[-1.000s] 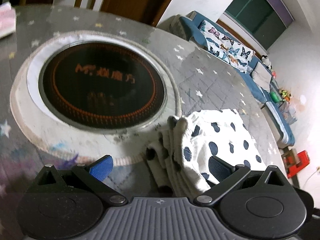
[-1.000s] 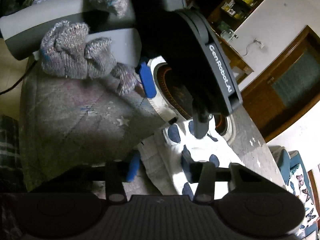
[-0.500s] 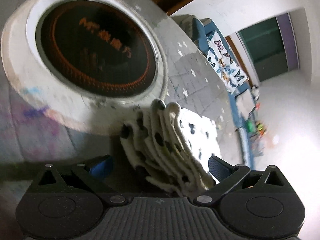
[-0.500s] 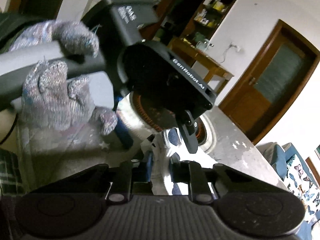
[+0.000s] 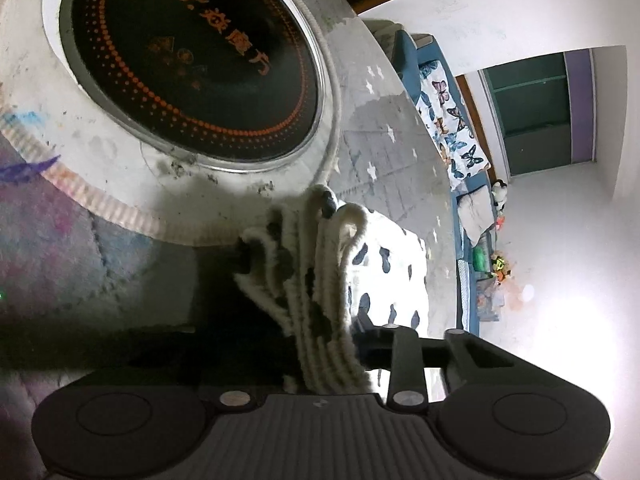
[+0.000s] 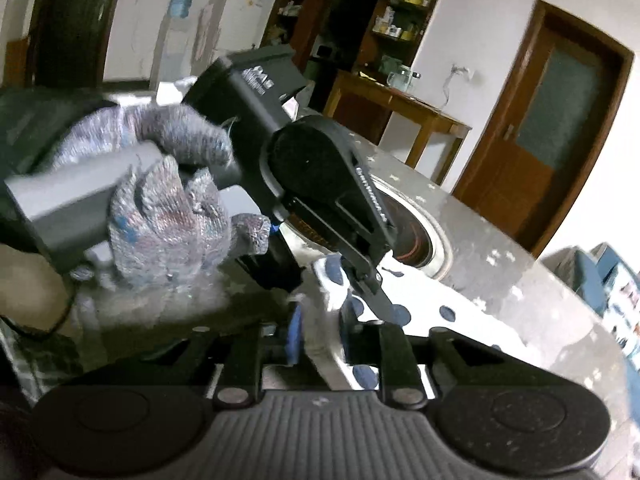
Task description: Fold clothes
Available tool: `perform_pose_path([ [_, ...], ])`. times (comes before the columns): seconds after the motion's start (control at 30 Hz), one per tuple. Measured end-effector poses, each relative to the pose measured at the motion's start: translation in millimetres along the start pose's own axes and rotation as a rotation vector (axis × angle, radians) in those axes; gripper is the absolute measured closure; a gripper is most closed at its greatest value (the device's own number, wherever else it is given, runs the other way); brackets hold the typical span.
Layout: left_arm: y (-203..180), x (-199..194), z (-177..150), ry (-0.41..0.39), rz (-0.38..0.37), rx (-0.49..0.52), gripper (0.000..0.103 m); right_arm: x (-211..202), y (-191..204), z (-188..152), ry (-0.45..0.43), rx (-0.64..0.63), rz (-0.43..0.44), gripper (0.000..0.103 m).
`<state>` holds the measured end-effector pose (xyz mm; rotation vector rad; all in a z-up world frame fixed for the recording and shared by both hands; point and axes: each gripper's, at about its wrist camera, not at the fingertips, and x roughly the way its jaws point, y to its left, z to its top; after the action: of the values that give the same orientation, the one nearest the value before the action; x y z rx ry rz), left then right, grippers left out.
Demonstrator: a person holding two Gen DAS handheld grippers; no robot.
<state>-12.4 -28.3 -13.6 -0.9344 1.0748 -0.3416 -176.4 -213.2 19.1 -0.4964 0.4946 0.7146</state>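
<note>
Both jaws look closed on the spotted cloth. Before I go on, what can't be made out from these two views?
- Left wrist view: the left gripper's left finger is lost in shadow; only bunched layers of the spotted cloth show.
- Right wrist view: the right gripper grips the same cloth; the left gripper's body and the gloved hand hide the table's near-left side, and motion blur softens both.
- Neither view shows the whole cloth or how many folds it has.

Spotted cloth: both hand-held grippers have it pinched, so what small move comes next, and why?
Probably carry the spotted cloth across and lay it over its flat half: the left hand-held gripper and right hand-held gripper each clamp its bunched edge, lifted off the table.
</note>
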Motion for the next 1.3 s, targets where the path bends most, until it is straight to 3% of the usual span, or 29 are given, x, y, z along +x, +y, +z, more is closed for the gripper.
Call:
perform_pose_path([
  [0.13,1.7,-0.1,1.7,-0.004,-0.001,0.015,0.073,-20.3,-27.2,-6.1,-0.026,0.144,0.027,0.081],
  [0.27,0.9,-1.1,-1.5,-0.007,0.001,0.029,0.073,-21.1,-74.5,-13.7,-0.016,0.295,-0.028,0.079],
  [0.5,-2.0,0.0,-2.3,-0.010,0.007,0.044,0.073,28.1,-148.2,-32.2,0.056,0.462,-0.166,0.074],
  [0.73,-5.5,0.9,-2.2,-0.005,0.019,0.075,0.073,74.1,-192.1,-51.7,0.135,0.579,-0.213,0.074],
  [0.9,-9.2,1.8,1.2,-0.002,0.036,0.089,0.073,61.6,-216.7,-58.3,0.122,0.646,-0.275,0.067],
  [1.07,-12.7,2.5,4.3,-0.006,0.054,0.113,0.073,29.9,-230.7,-81.4,0.144,0.721,-0.272,0.066],
  [1.3,-17.0,3.9,5.1,-0.004,0.072,0.143,0.073,-10.1,-183.4,-106.1,0.150,0.674,-0.213,0.063],
])
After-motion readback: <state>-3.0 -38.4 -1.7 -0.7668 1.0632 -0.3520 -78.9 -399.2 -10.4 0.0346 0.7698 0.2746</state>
